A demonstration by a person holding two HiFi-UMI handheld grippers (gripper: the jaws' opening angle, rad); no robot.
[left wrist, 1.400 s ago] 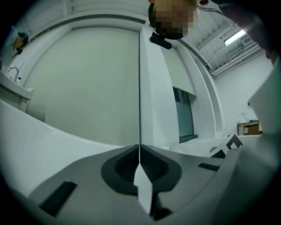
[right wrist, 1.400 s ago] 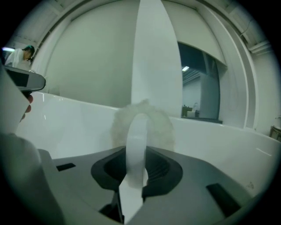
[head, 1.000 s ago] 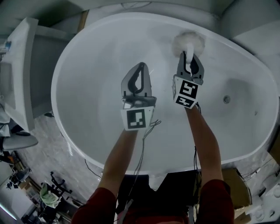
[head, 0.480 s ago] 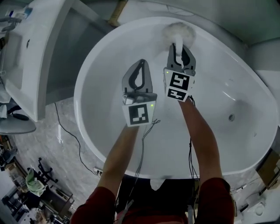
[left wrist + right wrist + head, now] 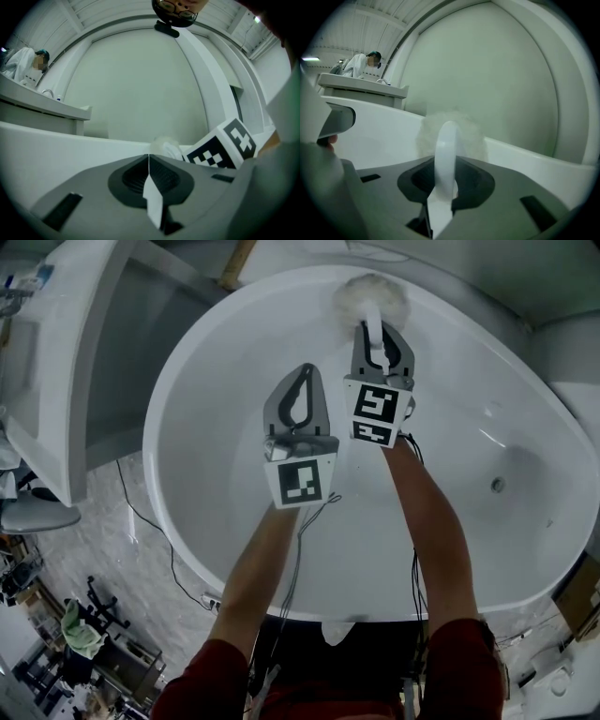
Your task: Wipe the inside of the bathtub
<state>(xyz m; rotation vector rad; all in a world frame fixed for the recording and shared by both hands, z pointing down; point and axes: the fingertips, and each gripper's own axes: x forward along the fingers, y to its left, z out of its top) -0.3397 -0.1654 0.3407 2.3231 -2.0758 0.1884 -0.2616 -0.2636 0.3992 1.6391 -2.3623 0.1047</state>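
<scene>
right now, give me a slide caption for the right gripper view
Right gripper shut on the white handle of a fluffy brush, its head against the inner wall of the bathtub.

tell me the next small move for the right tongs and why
Probably draw the right tongs down the far wall toward the person: they clamp the fluffy brush by its white handle, its head up near the bathtub rim, so the wall below likely awaits wiping.
</scene>
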